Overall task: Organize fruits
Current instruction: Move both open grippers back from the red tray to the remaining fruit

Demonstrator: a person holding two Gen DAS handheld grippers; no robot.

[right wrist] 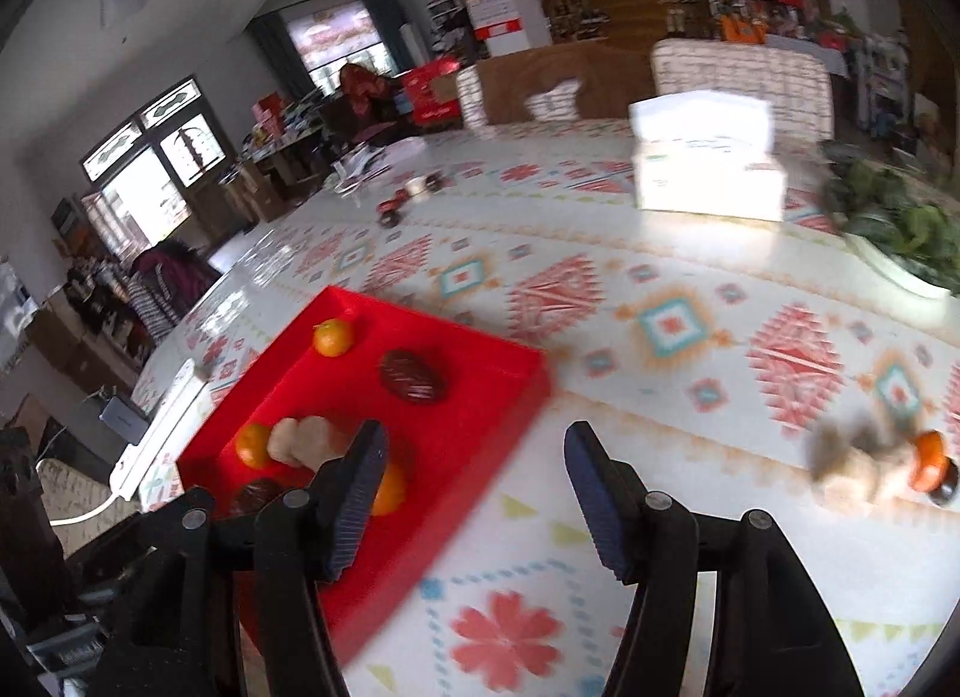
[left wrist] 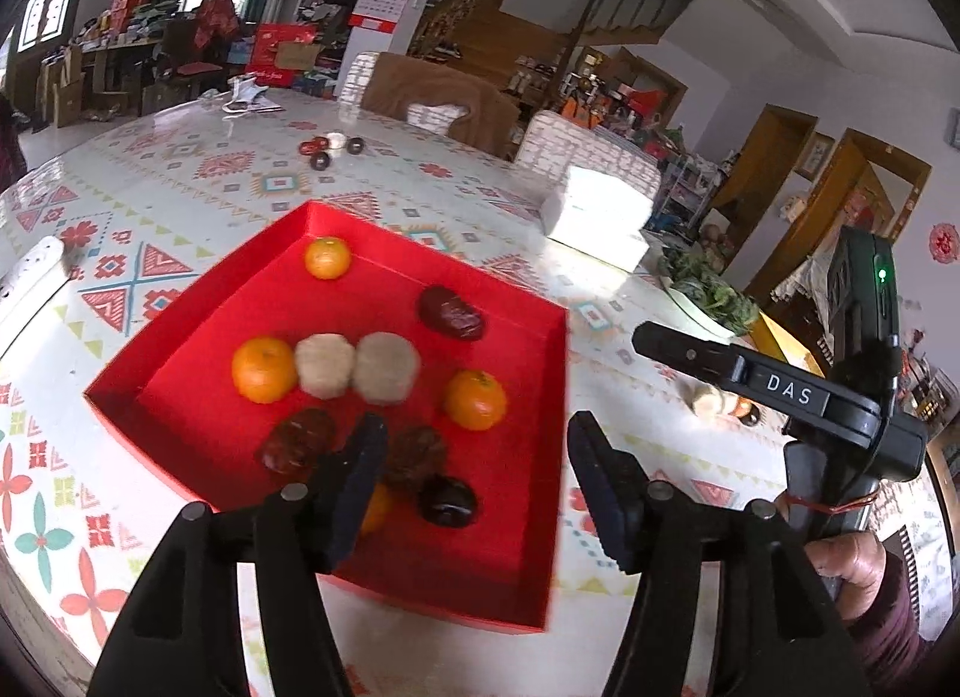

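A red tray (left wrist: 540, 517) on the patterned table holds several fruits: oranges (left wrist: 264, 369), two pale round pieces (left wrist: 384, 367) and dark red dates (left wrist: 450, 313). My left gripper (left wrist: 474, 475) is open and empty, hovering over the tray's near side. The tray also shows in the right wrist view (right wrist: 480, 397), at left. My right gripper (right wrist: 474, 481) is open and empty above the table just right of the tray. A loose pile of a pale fruit (right wrist: 846, 475), an orange (right wrist: 927, 457) and a dark piece lies on the table at right. The right gripper body (left wrist: 780, 391) shows in the left wrist view.
A white tissue box (right wrist: 708, 157) stands at the back of the table, a dish of green leaves (right wrist: 900, 229) at back right. Small dark and red items (left wrist: 327, 148) lie far back. A white power strip (right wrist: 162, 433) lies left of the tray. Chairs stand behind the table.
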